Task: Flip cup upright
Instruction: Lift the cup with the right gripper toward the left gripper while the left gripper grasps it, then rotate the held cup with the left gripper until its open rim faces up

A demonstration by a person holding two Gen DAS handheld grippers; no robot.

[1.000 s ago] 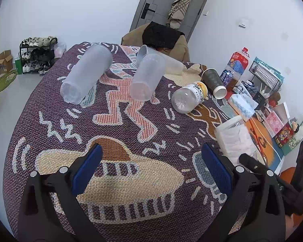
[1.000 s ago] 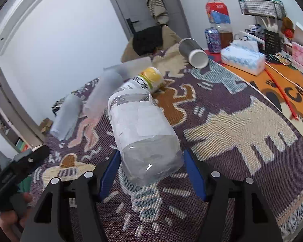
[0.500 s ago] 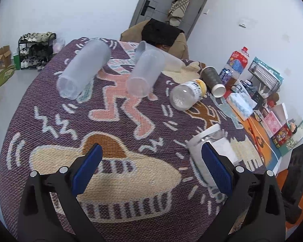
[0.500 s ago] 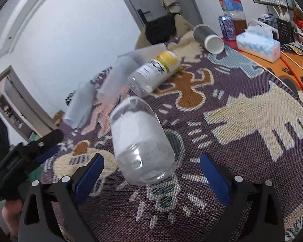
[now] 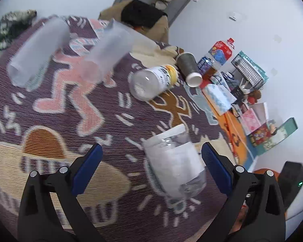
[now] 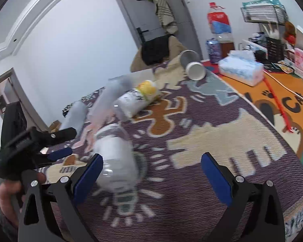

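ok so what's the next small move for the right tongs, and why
Probably ease the right tongs back and rightward. They're open, and the jar seems to stand free on the rug, close beside their left finger, so a careless move could knock it. The paper cup lies on its side, likely next.

**Colours and patterns on the table**

The woven table cloth (image 5: 115, 109) is dark purple with cartoon figures in pink, cream, brown-orange and pale blue, edged with white dashes; the clear plastic jar with a white paper label (image 5: 173, 161) is colourless with a white band; the clear bottle with a yellow cap (image 5: 153, 80) bears a white label with dark print; the dark grey paper cup (image 5: 188, 68) shows a white inside; two frosted translucent tumblers (image 5: 36, 50) are milky grey; the orange mat (image 6: 272, 92) carries black paw prints and letters; both tools have black frames and blue pads (image 5: 86, 167).
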